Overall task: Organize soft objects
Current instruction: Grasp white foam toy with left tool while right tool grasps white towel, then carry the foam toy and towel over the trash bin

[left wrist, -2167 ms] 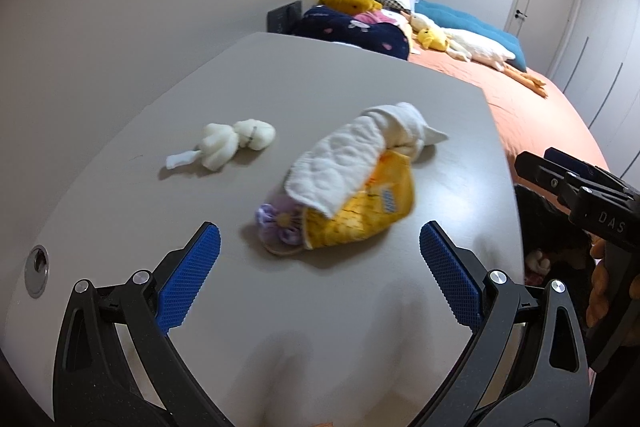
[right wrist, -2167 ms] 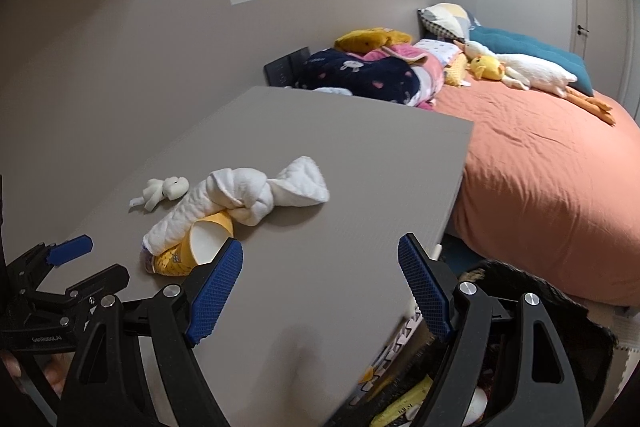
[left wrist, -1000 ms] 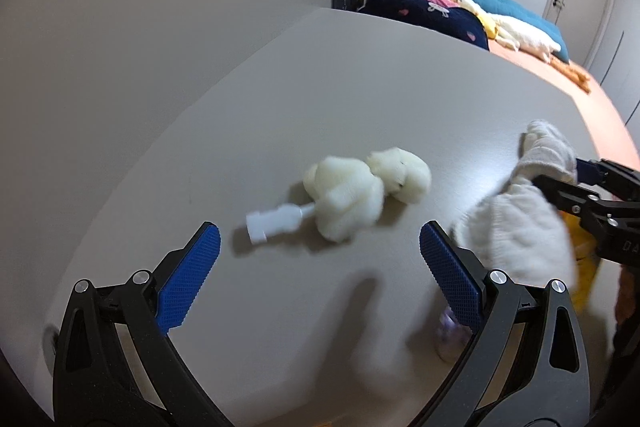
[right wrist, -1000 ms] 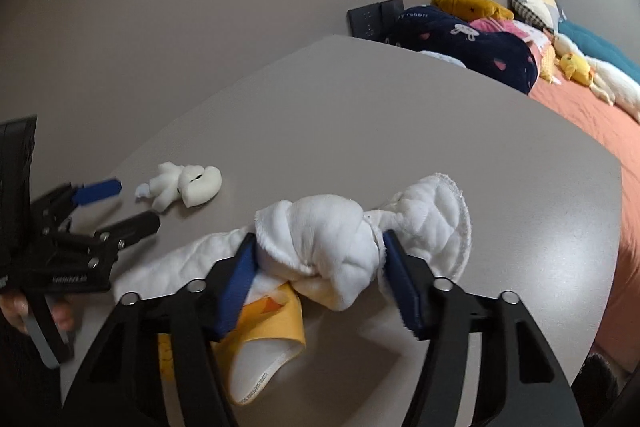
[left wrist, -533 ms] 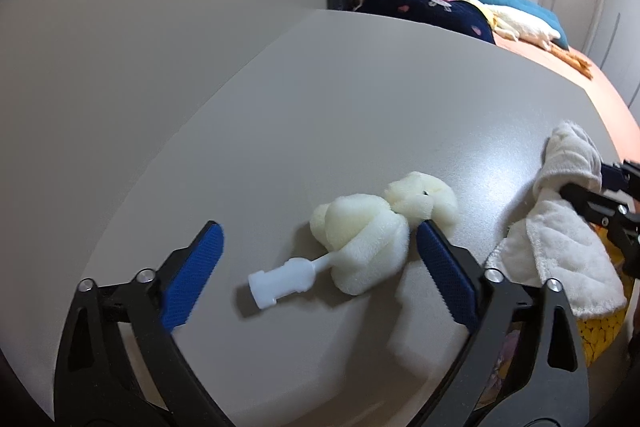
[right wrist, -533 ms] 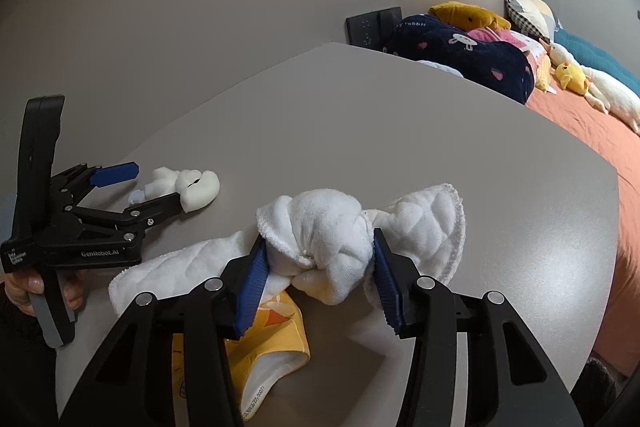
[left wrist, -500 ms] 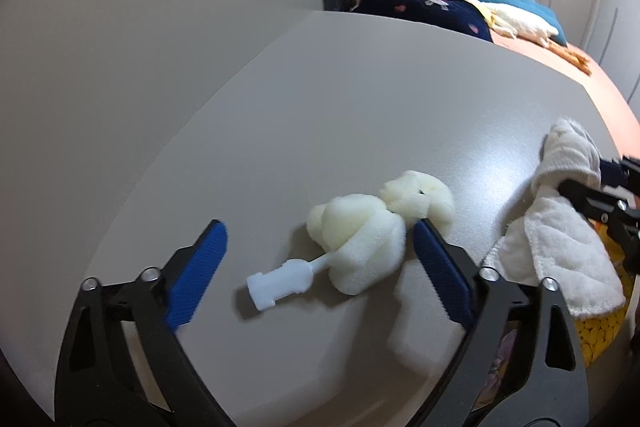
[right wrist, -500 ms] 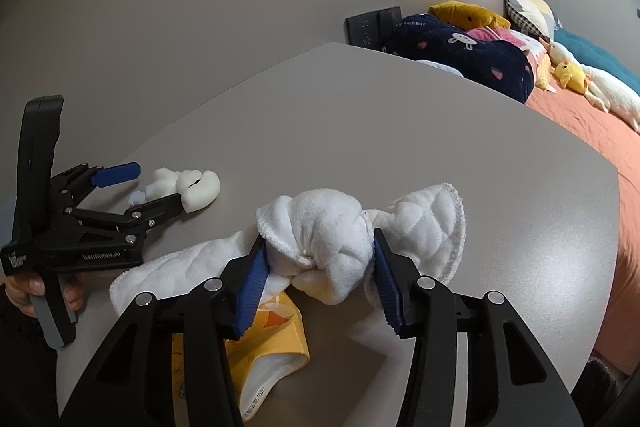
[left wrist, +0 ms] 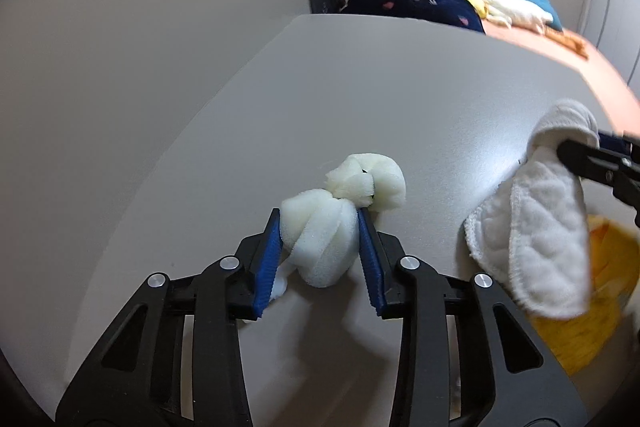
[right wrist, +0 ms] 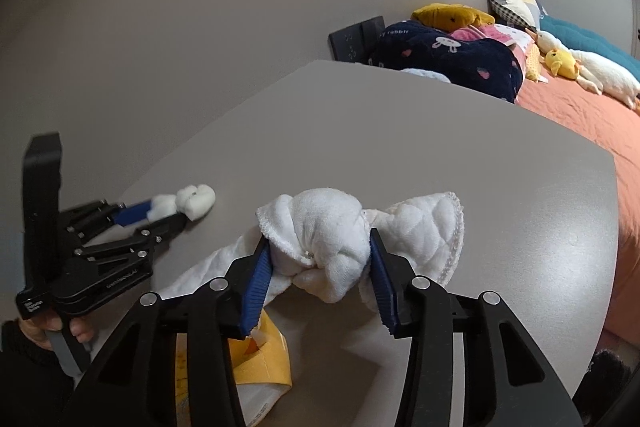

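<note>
Between the left gripper's (left wrist: 319, 227) closing pads, the knotted sponge (left wrist: 320, 239).

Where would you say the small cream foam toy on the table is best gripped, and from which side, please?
Grip the foam toy across its fat knotted middle, coming from the near end, pads on its two flanks. That bulge is the widest, squashiest part; the round head beyond looks easier to slip off. The left gripper, whose jaws have just been closing, already clamps it there.
</note>
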